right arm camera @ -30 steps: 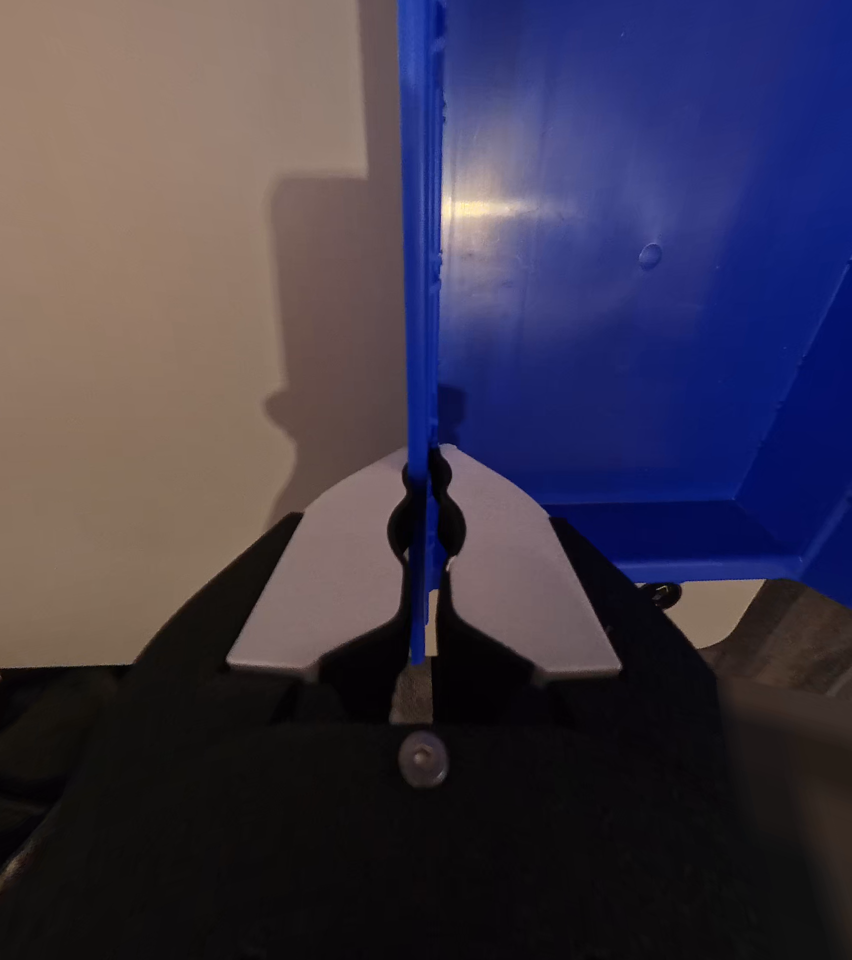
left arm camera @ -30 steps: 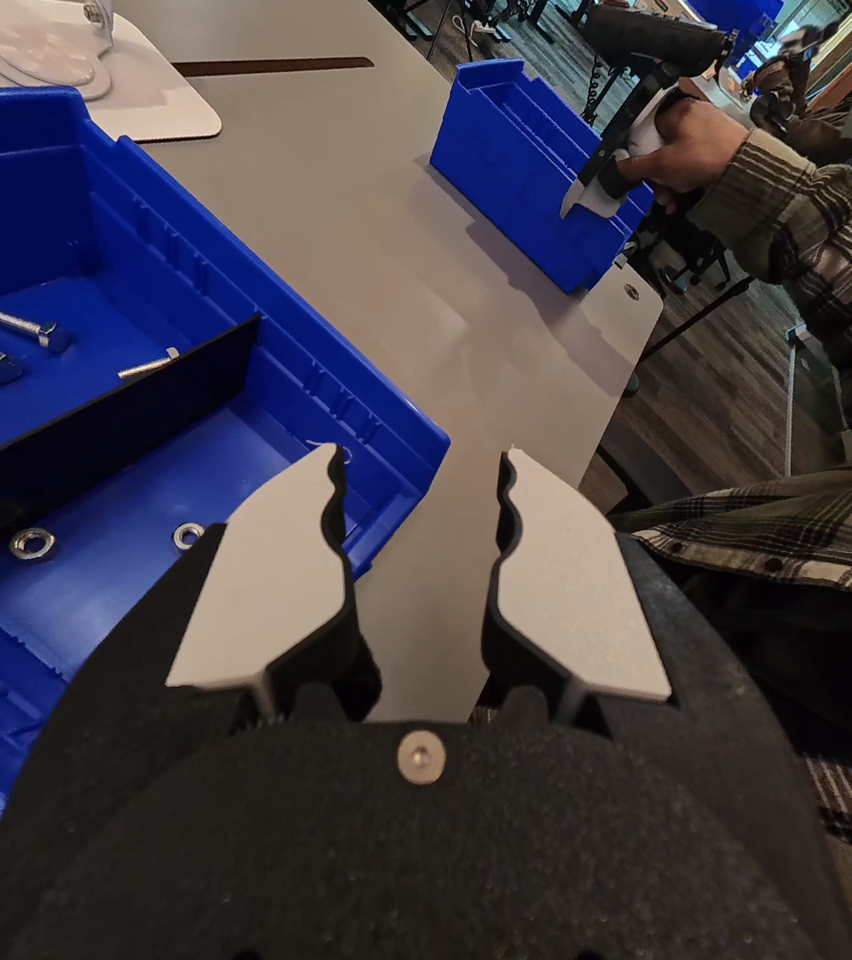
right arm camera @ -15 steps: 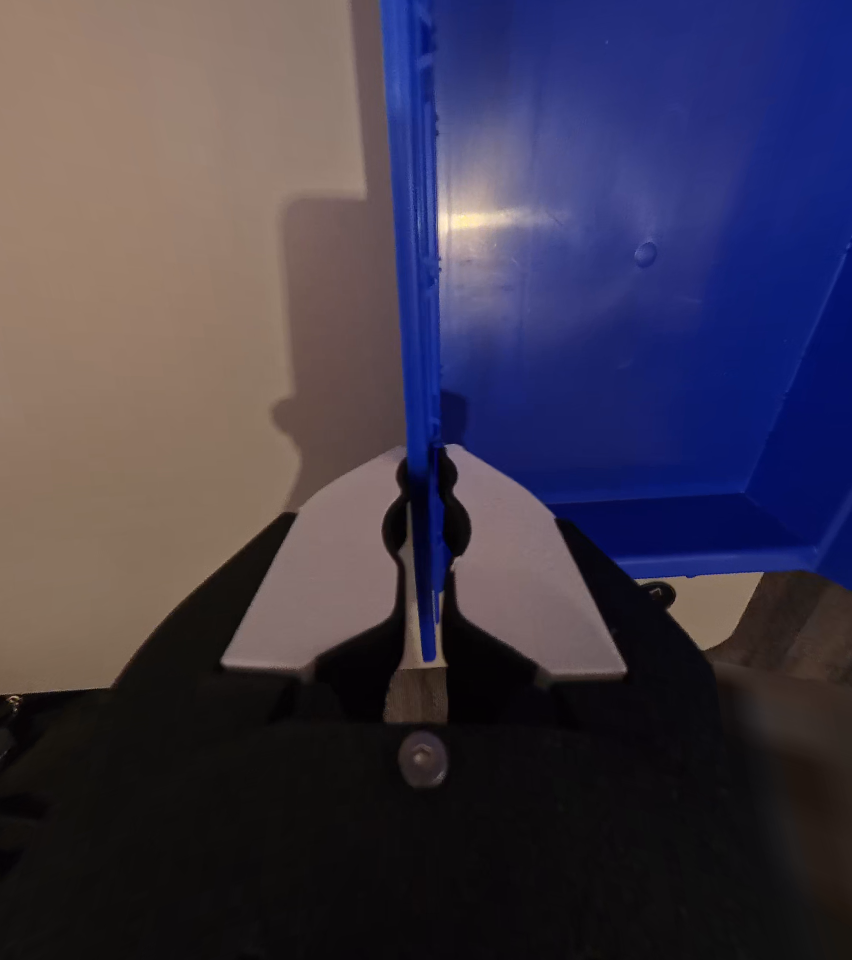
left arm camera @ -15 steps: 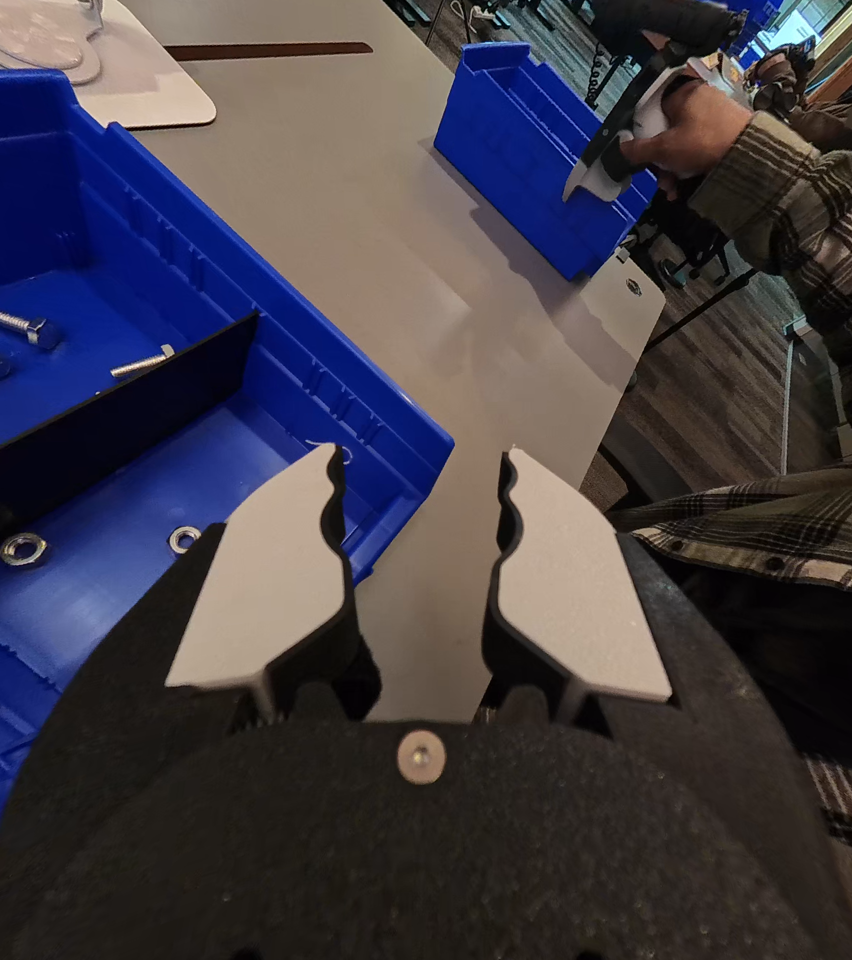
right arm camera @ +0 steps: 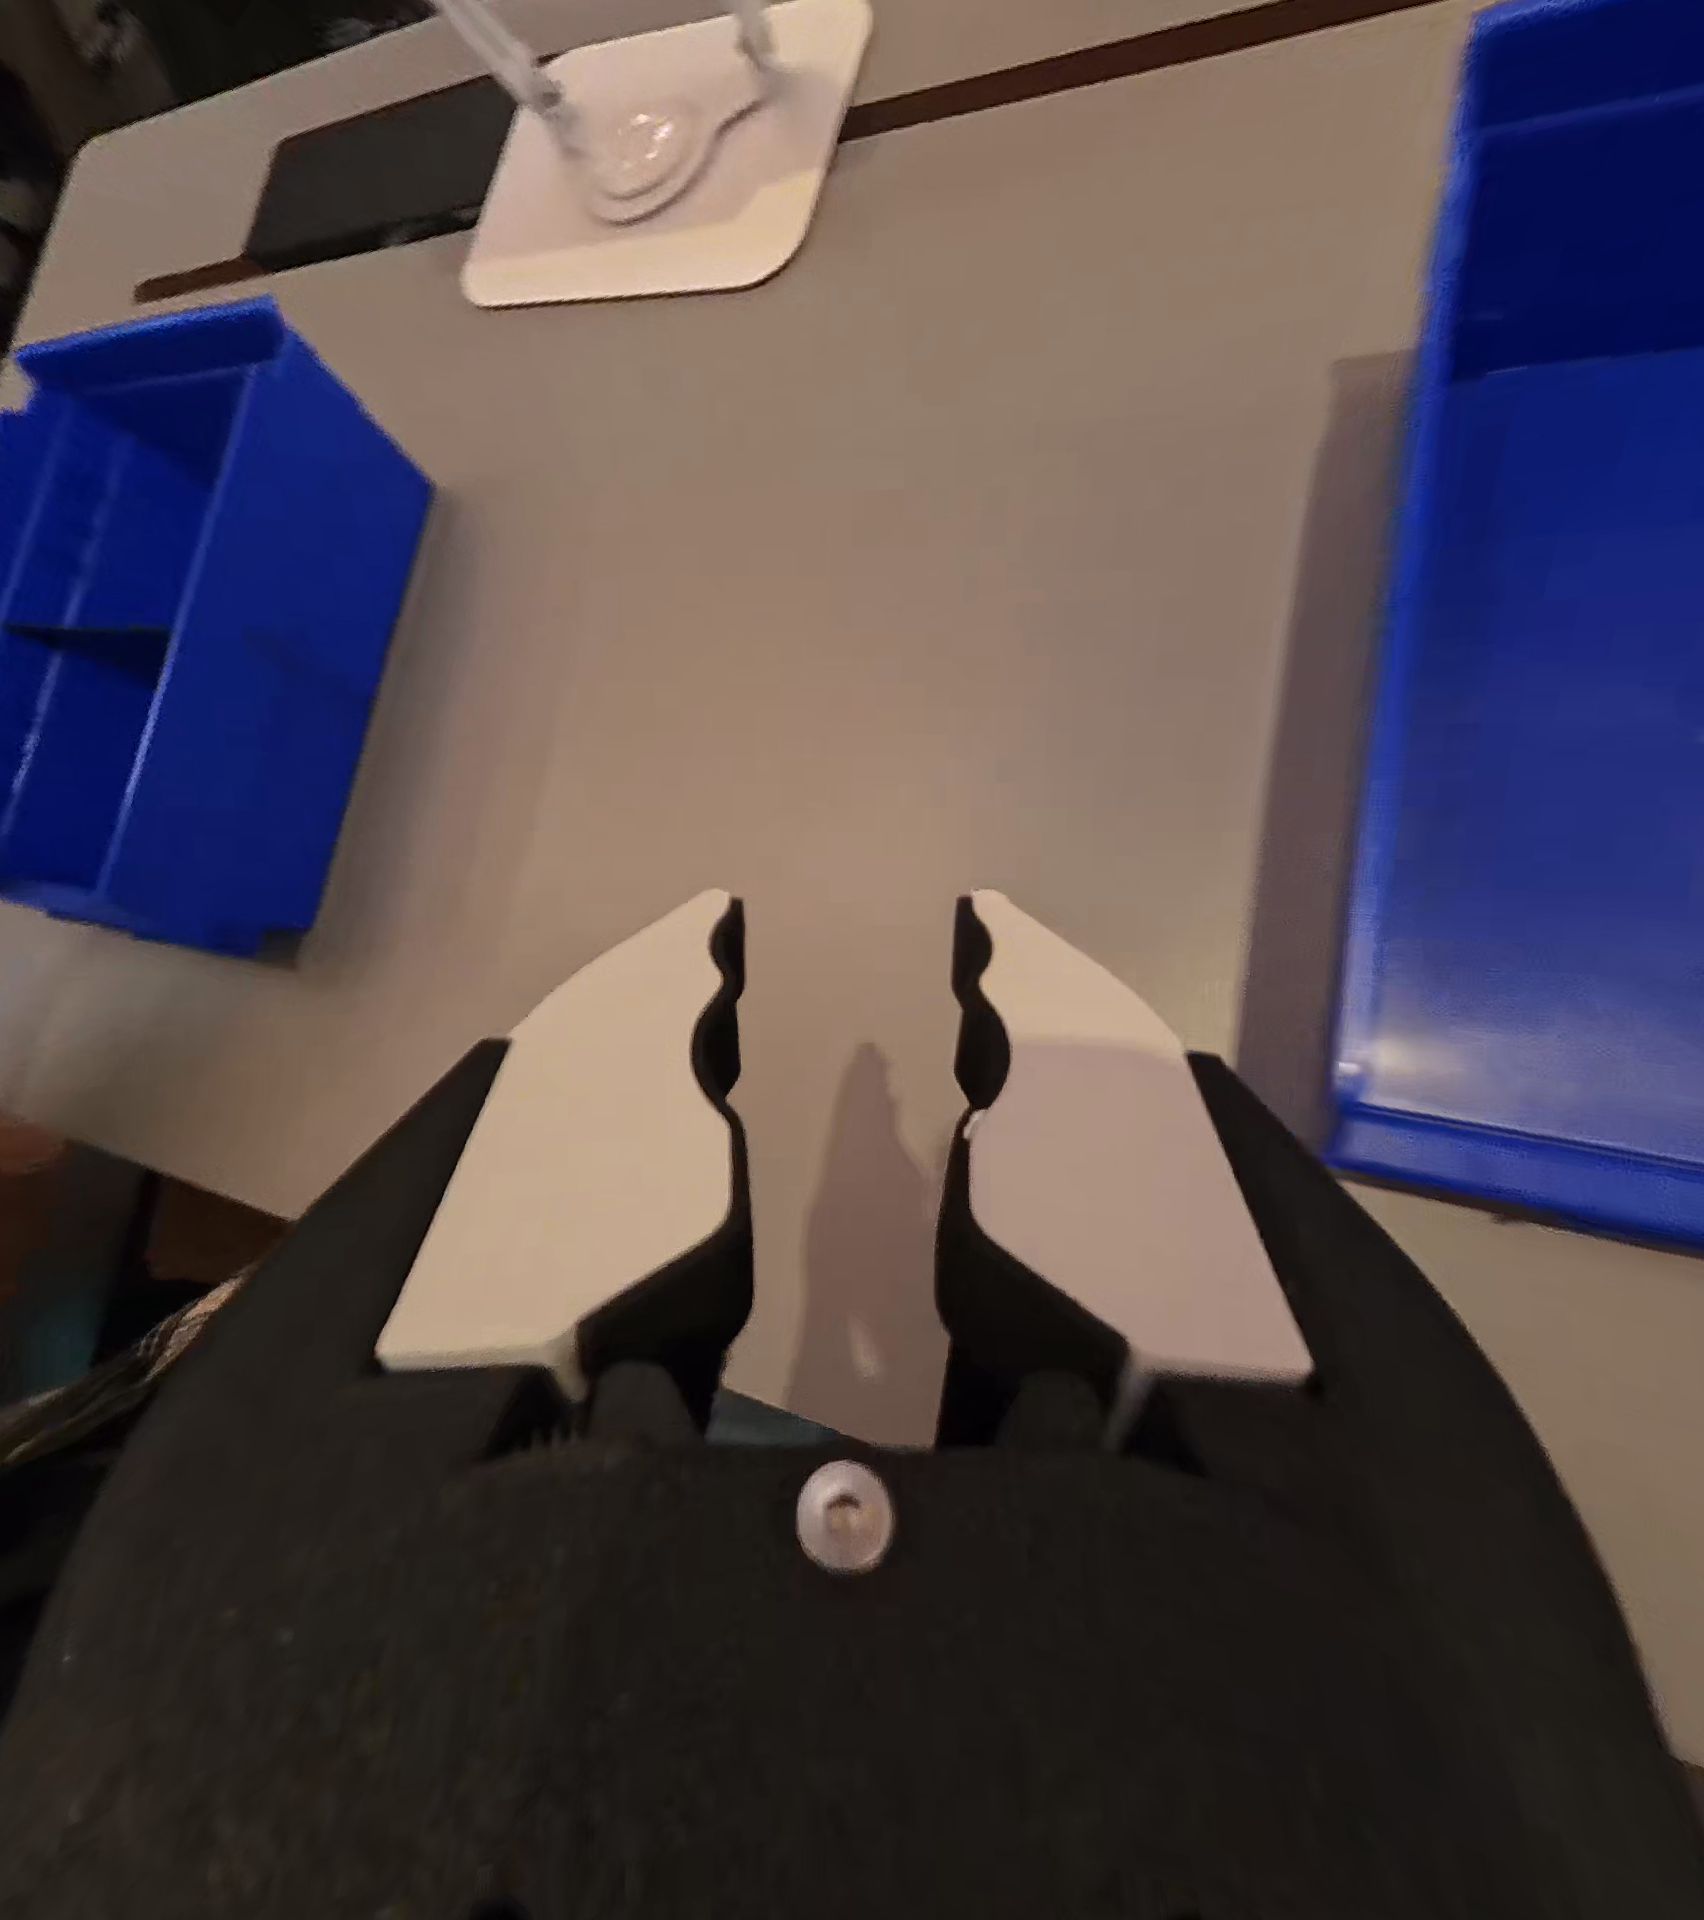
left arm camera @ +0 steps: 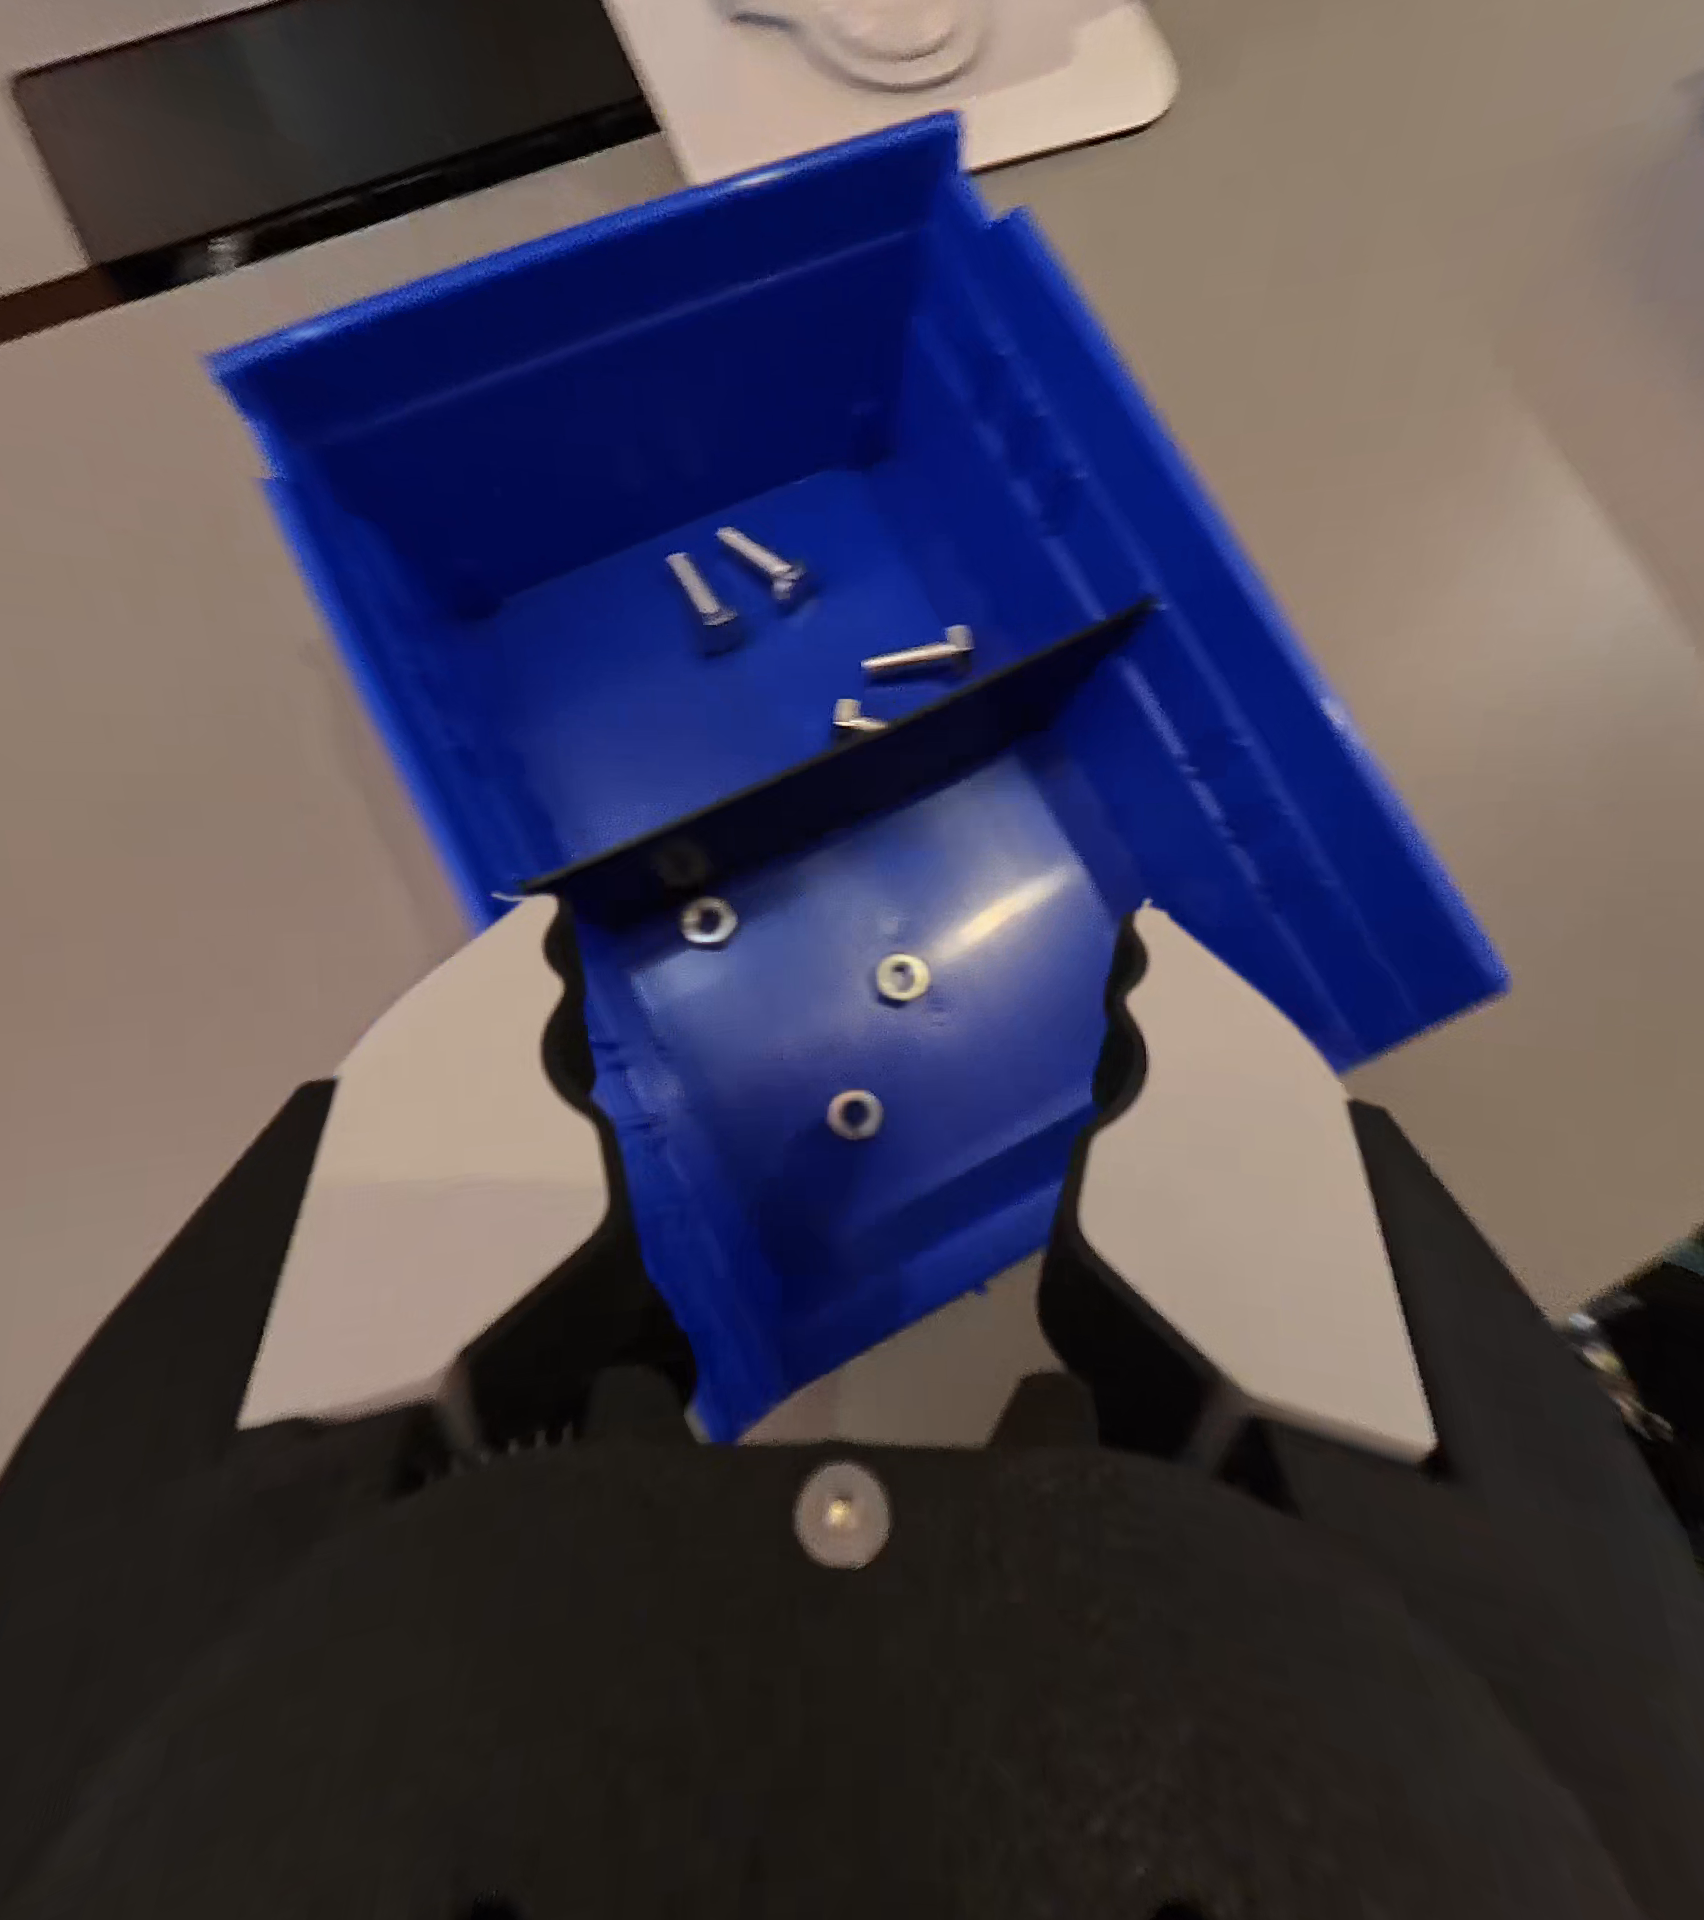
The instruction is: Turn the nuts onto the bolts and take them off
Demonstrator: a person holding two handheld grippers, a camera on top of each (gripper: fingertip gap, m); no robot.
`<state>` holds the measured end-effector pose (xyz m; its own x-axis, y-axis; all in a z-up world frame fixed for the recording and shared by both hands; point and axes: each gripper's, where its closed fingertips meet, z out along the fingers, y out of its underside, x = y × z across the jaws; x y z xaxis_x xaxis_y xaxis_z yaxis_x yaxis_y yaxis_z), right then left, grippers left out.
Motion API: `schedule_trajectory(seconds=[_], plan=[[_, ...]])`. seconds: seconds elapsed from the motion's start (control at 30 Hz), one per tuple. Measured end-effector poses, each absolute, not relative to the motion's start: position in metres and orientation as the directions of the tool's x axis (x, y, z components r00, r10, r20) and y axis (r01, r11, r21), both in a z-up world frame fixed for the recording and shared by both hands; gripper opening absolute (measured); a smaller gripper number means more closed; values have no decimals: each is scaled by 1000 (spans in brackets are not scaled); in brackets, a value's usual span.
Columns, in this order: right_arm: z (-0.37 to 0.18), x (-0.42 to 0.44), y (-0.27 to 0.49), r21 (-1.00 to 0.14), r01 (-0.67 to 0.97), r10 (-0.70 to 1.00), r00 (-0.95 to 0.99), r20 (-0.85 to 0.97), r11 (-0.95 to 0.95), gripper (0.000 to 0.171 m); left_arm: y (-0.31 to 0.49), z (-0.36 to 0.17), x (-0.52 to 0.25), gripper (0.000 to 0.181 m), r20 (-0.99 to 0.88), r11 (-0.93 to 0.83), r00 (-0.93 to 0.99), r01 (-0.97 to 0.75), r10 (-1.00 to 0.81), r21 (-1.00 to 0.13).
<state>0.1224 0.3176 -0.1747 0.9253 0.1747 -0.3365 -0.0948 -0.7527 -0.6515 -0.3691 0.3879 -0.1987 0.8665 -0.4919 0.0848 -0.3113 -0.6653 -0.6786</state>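
Note:
A blue bin (left arm camera: 1243, 727) with a black divider (left arm camera: 827, 790) sits on the grey table. Several bolts (left arm camera: 702, 608) lie in its far compartment. Three nuts (left arm camera: 902, 977) lie in the near compartment. My left gripper (left arm camera: 843, 914) is open wide and empty, above the near compartment, with the nuts showing between its fingers. My right gripper (right arm camera: 848, 904) is open and empty above the bare table (right arm camera: 827, 571). The divided bin also shows in the right wrist view (right arm camera: 152, 623), far to the left. The picture is blurred by motion.
A second, larger blue bin (right arm camera: 1606, 727) lies to the right of my right gripper, nothing showing in it. A white pad (right arm camera: 661, 177) with a clear stand and a black slab (right arm camera: 380, 197) are at the table's far edge. The table's near edge runs beside the grippers. Spacing between my two grippers at the tips: around 50 cm.
My right gripper has let go of the larger bin's wall, opened and pulled back over the table. My left gripper has swung over the divided bin and opened wider.

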Motion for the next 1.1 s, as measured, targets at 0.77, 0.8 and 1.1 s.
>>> schedule_trajectory(seconds=[0.77, 0.8, 1.1], plan=[[-225, 32, 322, -668, -68, 350, 810, -470, -741, 35, 391, -289, -436, 5, 93, -966, 979, -157, -179, -206], [-224, 34, 323, -673, -74, 347, 812, -469, -736, 35, 392, -289, -439, 5, 78, -965, 981, -157, -177, -211], [-230, 28, 320, -670, -52, 383, 787, -484, -740, 33, 385, -288, -468, 5, 59, -962, 990, -111, -130, -250]])
